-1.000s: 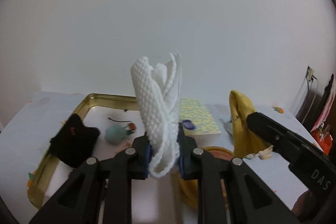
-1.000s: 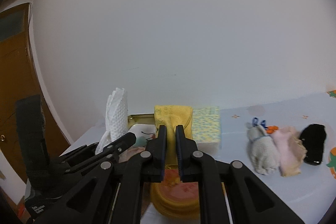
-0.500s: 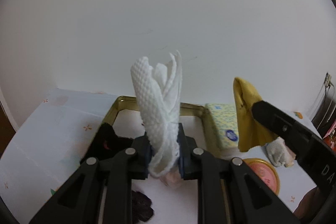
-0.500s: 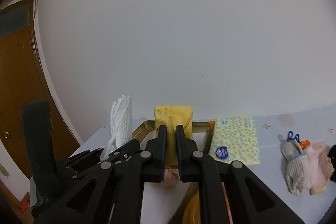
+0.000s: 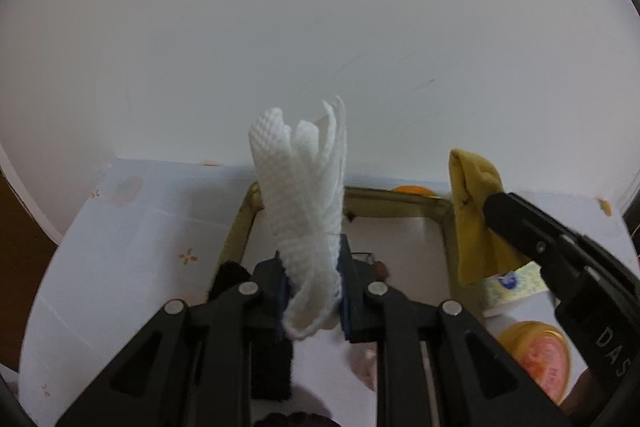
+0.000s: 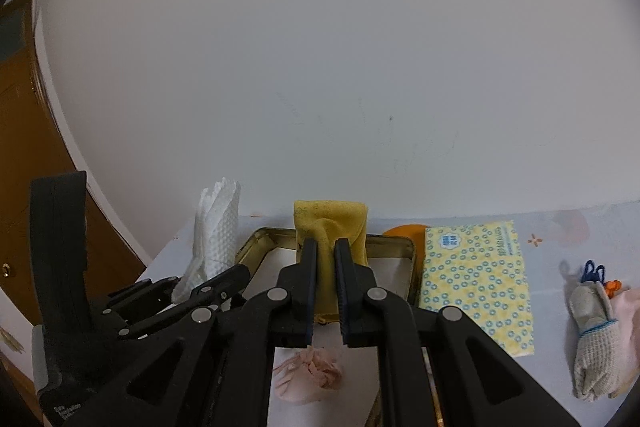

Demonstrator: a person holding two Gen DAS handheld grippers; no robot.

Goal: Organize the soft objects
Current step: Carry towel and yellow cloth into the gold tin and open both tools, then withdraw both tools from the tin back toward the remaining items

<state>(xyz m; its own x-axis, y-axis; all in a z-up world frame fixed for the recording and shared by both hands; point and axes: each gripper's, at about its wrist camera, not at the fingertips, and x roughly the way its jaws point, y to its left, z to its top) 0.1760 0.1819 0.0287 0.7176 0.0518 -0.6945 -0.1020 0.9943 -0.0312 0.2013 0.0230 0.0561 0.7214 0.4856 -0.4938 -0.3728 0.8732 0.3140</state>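
Note:
My left gripper [image 5: 313,269] is shut on a white waffle-textured cloth [image 5: 306,195], held upright above the gold-rimmed tray [image 5: 394,201]. The cloth also shows in the right wrist view [image 6: 218,235]. My right gripper [image 6: 325,259] is shut on a folded yellow cloth [image 6: 330,227], also over the tray [image 6: 394,247]. In the left wrist view the yellow cloth [image 5: 474,211] hangs at the right. A crumpled pink cloth [image 6: 310,375] lies in the tray below my right gripper. A black soft item [image 5: 230,277] lies in the tray, partly hidden by my left fingers.
A yellow patterned tissue pack [image 6: 476,279] lies right of the tray. A grey knit glove [image 6: 590,343] and a pink soft item [image 6: 628,311] lie at the far right. A round yellow-rimmed tin [image 5: 538,359] sits at the lower right. A wall stands close behind.
Both grippers have moved forward over the tray toward the wall, each still holding its cloth. The tissue pack and tin have slid toward the right and lower edges of view.

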